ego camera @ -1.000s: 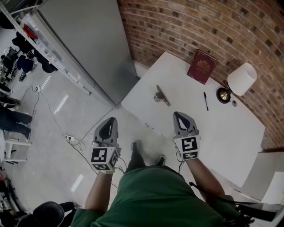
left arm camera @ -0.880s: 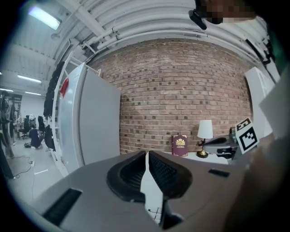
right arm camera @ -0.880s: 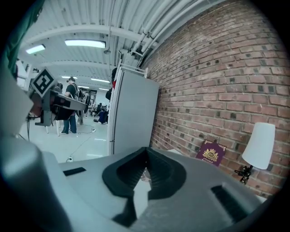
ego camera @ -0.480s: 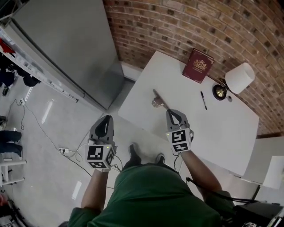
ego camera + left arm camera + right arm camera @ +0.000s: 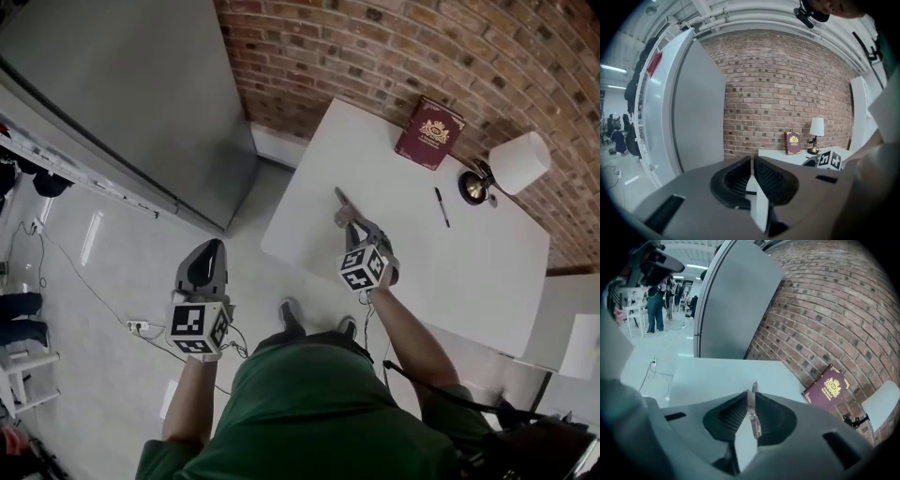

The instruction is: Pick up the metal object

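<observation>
The metal object (image 5: 341,204) is a slim silvery piece on the white table (image 5: 469,272) near its left edge. My right gripper (image 5: 359,228) is over it, and in the right gripper view the metal object (image 5: 753,408) stands pinched between the dark pads, its tip poking out ahead. The right gripper (image 5: 751,397) is shut on it. My left gripper (image 5: 208,255) hangs over the floor, well left of the table; in the left gripper view the left gripper (image 5: 752,161) is shut with nothing between its pads.
A maroon book (image 5: 429,132) leans by the brick wall at the table's far side. A black pen (image 5: 442,206) and a white-shaded lamp (image 5: 516,164) are to its right. A tall grey cabinet (image 5: 122,84) stands left of the table. Cables (image 5: 141,326) lie on the floor.
My right gripper moved forward across the table edge to the metal object and now has it between its jaws. The left gripper stayed low over the floor.
</observation>
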Demonstrator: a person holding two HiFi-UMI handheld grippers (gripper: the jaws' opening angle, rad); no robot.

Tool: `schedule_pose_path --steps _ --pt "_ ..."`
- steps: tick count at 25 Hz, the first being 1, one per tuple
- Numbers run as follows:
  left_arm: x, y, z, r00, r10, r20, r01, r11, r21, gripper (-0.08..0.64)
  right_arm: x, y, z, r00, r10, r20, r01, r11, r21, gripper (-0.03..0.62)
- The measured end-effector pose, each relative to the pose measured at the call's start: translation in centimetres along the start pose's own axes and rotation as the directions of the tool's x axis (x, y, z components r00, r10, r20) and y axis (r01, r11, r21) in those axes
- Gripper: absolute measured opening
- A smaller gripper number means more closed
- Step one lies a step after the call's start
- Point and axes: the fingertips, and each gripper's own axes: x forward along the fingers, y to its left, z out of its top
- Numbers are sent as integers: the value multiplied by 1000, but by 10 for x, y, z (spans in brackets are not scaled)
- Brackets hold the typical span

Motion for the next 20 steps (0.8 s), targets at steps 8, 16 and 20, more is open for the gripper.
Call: schedule_pose_path --steps 8,16,20 --pt "1 45 -14 998 32 -48 -32 999 5 21 53 21 -13 991 -55 -122 35 987 -160 79" --pt "8 48 -12 997 21 -69 -19 999 29 21 81 10 -24 966 -200 -166 154 955 -252 59" --pt "7 46 -14 997 24 -79 -21 999 33 21 87 -1 -29 960 -229 -164 185 951 -248 81"
